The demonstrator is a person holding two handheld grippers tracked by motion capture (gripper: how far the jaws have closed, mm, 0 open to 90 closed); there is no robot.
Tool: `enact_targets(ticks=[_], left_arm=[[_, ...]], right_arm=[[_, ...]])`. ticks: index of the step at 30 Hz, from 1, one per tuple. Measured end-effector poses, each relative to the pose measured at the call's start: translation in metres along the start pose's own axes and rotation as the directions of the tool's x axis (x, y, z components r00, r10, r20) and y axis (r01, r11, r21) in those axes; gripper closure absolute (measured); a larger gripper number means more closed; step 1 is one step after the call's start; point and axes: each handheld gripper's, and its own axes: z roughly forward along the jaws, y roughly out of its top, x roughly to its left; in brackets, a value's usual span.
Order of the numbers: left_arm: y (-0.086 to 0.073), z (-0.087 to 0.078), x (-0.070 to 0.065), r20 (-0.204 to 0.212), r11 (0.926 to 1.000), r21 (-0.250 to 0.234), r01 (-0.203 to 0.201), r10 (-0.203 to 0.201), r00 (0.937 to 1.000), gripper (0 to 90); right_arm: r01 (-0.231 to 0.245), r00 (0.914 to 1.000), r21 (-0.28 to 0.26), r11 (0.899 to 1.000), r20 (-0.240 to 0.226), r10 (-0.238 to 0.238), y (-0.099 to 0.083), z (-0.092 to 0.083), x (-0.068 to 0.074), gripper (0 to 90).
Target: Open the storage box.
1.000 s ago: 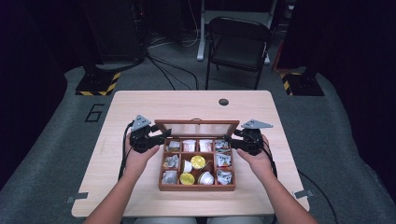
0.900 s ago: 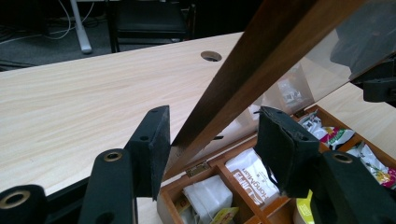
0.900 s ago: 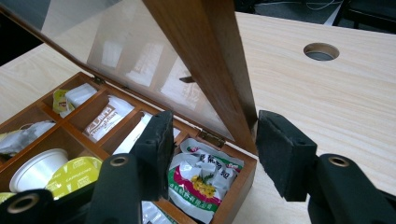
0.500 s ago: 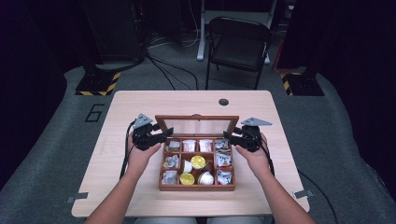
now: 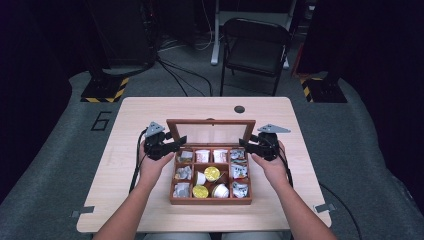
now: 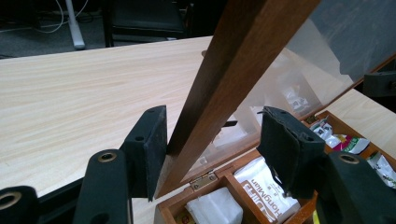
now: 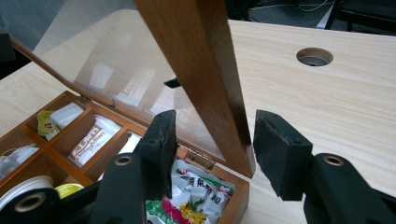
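A brown wooden box [image 5: 210,200] with several compartments of tea bags and small gold-topped cups [image 5: 212,173] sits mid-table. Its glass lid [image 5: 210,122] stands raised. My left gripper [image 5: 179,141] straddles the lid's left frame rail [image 6: 233,70]. Its jaws have just been opening; one pad [image 6: 152,144] sits near the wood and the other stands well off it. My right gripper [image 5: 245,144] straddles the right frame rail [image 7: 201,60]. Its jaws have just been closing, with a gap still showing on both sides of the rail.
A round cable hole [image 5: 239,109] lies in the table behind the box. A black folding chair [image 5: 255,45] stands beyond the far edge. Bare wood [image 5: 135,115] stretches to the left and right of the box.
The lid's top rail sits slightly higher than a second ago, so the lid stands more upright. Both hands have stayed at the lid's sides.
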Motion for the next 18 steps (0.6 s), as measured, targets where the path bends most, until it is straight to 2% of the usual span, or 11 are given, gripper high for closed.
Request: enact_targets(ticks=[2, 6, 18], left_arm=[[-0.001, 0.002, 0.001, 0.002, 1.0, 0.008, 0.0, 0.0, 1.0, 42.0], [-0.003, 0.007, 0.002, -0.007, 0.9999, 0.01, 0.003, -0.003, 1.0, 42.0], [-0.008, 0.018, 0.005, -0.022, 0.9996, 0.025, 0.011, -0.011, 0.9997, 42.0]], right_arm=[[-0.012, 0.9999, 0.003, 1.0, -0.005, 0.012, 0.0, 0.001, 0.0, 49.1], [-0.002, 1.0, 0.0, 1.0, -0.001, 0.002, 0.001, 0.003, -0.001, 48.9], [-0.018, 0.9998, 0.017, 1.0, 0.004, 0.018, -0.002, 0.009, -0.003, 49.0]])
